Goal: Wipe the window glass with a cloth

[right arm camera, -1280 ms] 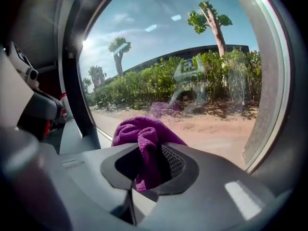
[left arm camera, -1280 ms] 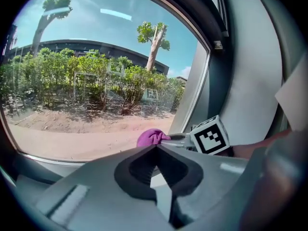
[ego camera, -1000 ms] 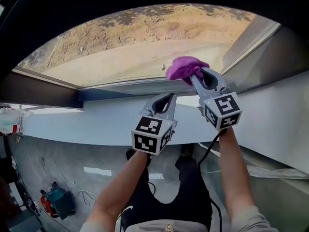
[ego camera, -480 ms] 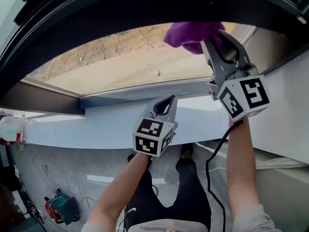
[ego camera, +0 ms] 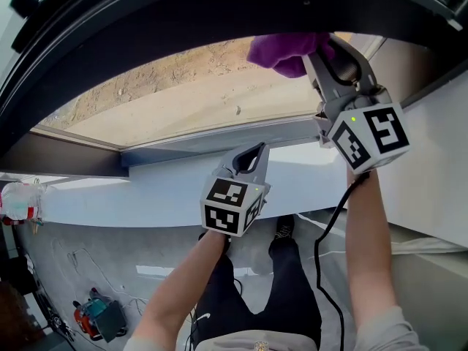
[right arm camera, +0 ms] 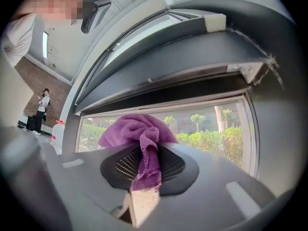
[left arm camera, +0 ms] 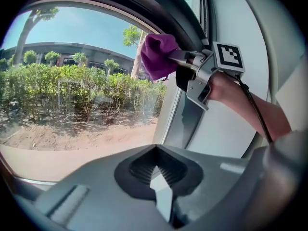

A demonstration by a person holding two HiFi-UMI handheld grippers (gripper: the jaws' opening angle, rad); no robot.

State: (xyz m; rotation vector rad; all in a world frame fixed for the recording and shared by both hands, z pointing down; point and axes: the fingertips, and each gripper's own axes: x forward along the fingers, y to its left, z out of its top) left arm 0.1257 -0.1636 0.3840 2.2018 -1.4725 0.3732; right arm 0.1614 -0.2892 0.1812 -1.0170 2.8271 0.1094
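Right claw [ego camera: 313,51] pinches cloth [ego camera: 281,50] at window glass [ego camera: 183,93] under dark frame [ego camera: 183,17].

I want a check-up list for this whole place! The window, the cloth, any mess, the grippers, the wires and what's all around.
Surface: window glass, a small speck near its lower middle.
Job's things: purple cloth, held up at the glass's top right corner.
Clutter: white container at far left; a tool on the floor.
Grippers: right gripper shut on the cloth; left gripper shut, empty, below the glass.
Cables: black cable hanging along the right arm; thin wires on the floor.
Surroundings: bushes outside; a person standing far off indoors.
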